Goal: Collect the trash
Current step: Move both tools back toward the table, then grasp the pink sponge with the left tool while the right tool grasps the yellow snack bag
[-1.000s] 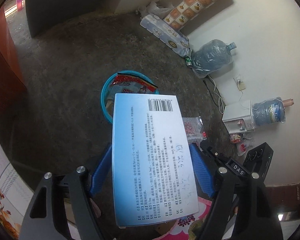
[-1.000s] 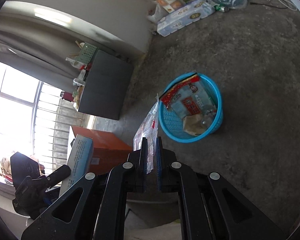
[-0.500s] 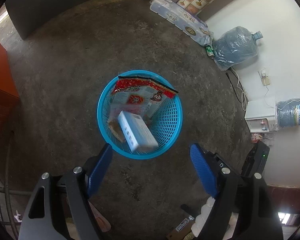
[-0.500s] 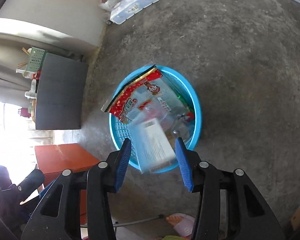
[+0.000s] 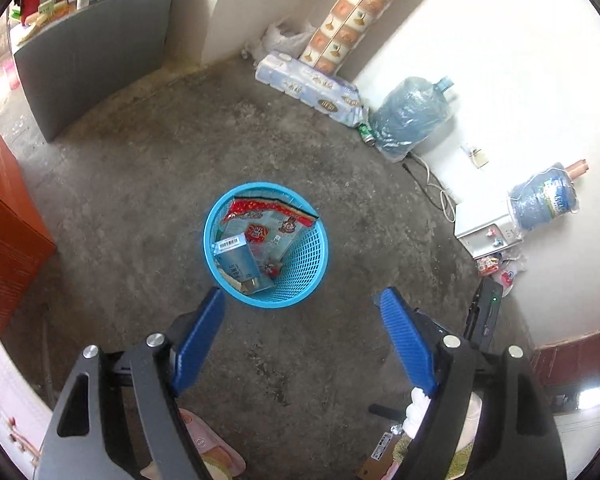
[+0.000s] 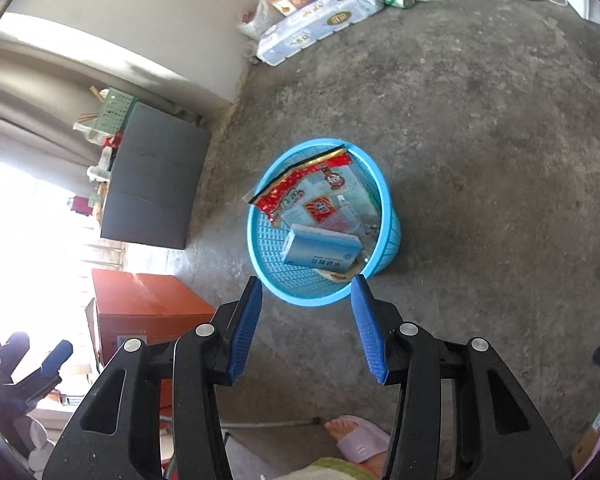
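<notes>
1. Nearest, both claws hang above the bare concrete floor (image 5: 300, 360) with nothing between their blue pads. The left claw (image 5: 302, 300) is spread wide and released. The right claw (image 6: 306, 284) has just been opening and now stands parted and empty.
2. Just past the pads, the blue basket (image 5: 300, 300) stands upright on the floor, well away from the walls, and already holds the collected trash.
3. Inside it, a pale blue carton (image 6: 320, 249) lies tilted at the near side. It looks like thin card: light, fairly stiff, easily crushed. If it needed moving, its long flat faces would give the pads a sure hold.
4. Behind the carton, a red-topped snack bag (image 6: 312, 192) leans against the basket's far rim, one corner poking over the edge. It is probably slick, limp film, weighing almost nothing. Pinching a sealed edge would hold better than the slippery middle.
5. Farther off, a green can (image 5: 366, 133) lies at the floor's far edge near the wall, beside a wrapped water bottle (image 5: 412, 116). It is likely light, round and easily dented, so gripping across its body suits it.
</notes>
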Demonstrator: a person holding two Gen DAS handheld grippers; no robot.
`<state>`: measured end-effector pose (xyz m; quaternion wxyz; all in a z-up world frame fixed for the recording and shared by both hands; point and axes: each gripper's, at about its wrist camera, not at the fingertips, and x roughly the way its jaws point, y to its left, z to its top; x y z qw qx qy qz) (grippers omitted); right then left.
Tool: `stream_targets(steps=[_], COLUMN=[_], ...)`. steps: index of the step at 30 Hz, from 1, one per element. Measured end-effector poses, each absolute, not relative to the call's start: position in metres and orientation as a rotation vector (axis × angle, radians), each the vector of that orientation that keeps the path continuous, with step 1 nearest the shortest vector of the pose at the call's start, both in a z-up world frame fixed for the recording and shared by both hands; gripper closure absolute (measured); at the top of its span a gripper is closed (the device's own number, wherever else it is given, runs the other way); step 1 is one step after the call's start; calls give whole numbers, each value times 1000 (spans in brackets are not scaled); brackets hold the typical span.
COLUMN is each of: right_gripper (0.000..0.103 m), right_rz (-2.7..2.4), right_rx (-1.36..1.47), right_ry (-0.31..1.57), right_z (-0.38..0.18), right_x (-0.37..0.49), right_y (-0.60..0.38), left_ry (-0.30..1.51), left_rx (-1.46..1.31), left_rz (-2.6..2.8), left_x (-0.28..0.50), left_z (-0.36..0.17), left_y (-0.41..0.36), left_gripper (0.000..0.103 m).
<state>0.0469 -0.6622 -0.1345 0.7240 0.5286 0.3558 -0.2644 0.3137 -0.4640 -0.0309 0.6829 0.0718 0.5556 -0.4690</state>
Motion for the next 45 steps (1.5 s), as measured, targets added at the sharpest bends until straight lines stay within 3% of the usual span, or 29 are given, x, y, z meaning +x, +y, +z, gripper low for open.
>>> stream_targets(steps=[9, 19, 26, 34, 45], right_gripper=[35, 29, 27, 27, 27], right_rz=[-380, -63, 179, 374, 394], right_rx=[840, 627, 566, 550, 297], right_ry=[715, 727, 792, 939, 991], right_z=[-29, 30, 34, 18, 18], right_x=[39, 59, 97, 139, 175], right_y=[-580, -481, -399, -307, -234], left_ry=[990, 867, 829, 866, 997], left_rx=[-63, -146, -229, -322, -280], left_rz=[-1018, -702, -460, -357, -318], left_x=[265, 198, 162, 145, 167], left_z=[52, 45, 23, -18, -58], left_y=[-297, -92, 32, 87, 66], left_gripper=[22, 21, 21, 21, 19])
